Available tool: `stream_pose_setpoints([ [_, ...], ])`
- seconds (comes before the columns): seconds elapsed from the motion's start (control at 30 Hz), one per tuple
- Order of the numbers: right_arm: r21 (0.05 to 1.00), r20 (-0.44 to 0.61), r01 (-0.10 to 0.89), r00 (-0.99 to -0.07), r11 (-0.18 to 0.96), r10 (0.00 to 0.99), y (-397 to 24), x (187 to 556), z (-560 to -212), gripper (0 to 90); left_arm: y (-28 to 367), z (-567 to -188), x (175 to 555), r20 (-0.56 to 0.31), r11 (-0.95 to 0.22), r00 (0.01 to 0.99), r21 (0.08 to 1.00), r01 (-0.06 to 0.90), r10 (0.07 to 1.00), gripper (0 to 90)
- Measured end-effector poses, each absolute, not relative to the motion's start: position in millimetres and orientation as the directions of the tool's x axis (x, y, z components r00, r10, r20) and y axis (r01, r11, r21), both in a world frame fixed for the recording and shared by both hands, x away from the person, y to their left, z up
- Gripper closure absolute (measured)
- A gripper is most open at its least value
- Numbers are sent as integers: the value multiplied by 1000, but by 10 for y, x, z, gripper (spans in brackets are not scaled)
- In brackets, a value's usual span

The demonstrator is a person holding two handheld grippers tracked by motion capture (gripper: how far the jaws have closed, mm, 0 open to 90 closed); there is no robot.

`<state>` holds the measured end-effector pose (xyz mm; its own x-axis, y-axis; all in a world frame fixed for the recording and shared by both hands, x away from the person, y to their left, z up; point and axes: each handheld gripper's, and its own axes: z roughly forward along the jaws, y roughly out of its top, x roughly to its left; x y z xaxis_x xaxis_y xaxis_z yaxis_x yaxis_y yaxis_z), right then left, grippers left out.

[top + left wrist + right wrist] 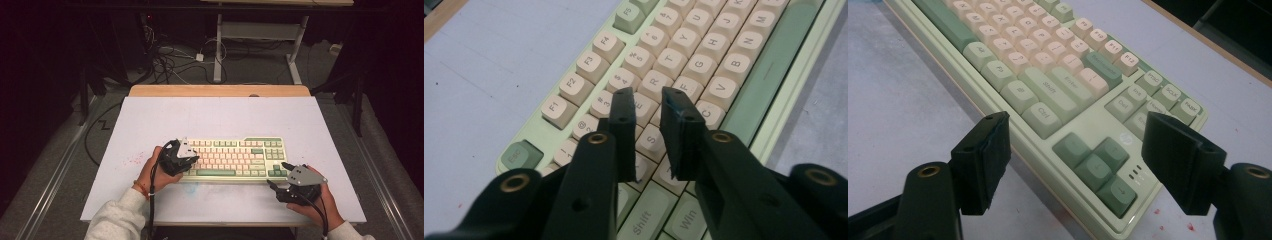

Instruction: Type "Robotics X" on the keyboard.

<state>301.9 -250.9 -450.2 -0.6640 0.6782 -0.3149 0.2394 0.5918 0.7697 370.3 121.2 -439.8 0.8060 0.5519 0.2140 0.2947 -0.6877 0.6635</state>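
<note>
One pale-green mechanical keyboard with cream and green keycaps point(235, 157) lies on the white-covered tabletop point(220, 117), a little toward 6 o'clock of its centre, long side running 9 to 3 o'clock. Two hand-held grippers work at it, one per hand.

The high view gives the layout: the left hand-held gripper point(192, 159) sits over the keyboard's 9 o'clock end, the right hand-held gripper point(277, 175) just beside its corner at about 4 o'clock, and cables lie on the floor point(175, 62) at 12 o'clock beyond the tabletop.

The left gripper view adds the key legends. There the left hand-held gripper point(649, 107) has its two jaws drawn close, a narrow gap left between them, tips above the letter keys near E and D; whether they touch a key cannot be told.

The right gripper view shows the right hand-held gripper point(1078, 142) spread wide, pinching nothing, its jaws framing the four dark-green arrow keys point(1098, 165) at the keyboard's corner, with red specks point(1173, 220) on the tabletop.
</note>
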Motion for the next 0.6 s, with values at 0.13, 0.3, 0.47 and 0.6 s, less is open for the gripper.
stream_pose_setpoints([
  [0.13, 772, -314, 239, -663, 589, 680, -2510, 3019, -4498, 283, 1215, -4368, 3679, 224, -665, 784, 686, 295, 579, 612],
  [0.3, 781, -301, 234, -671, 579, 678, -2518, 3017, -4494, 279, 1204, -4332, 3611, 268, -663, 769, 704, 255, 580, 433],
  [0.47, 781, -307, 233, -665, 580, 681, -2523, 3017, -4490, 279, 1202, -4300, 3537, 296, -643, 751, 734, 216, 590, 296],
  [0.6, 781, -308, 233, -663, 579, 683, -2533, 3022, -4487, 279, 1211, -4296, 3498, 309, -634, 741, 748, 198, 596, 240],
])
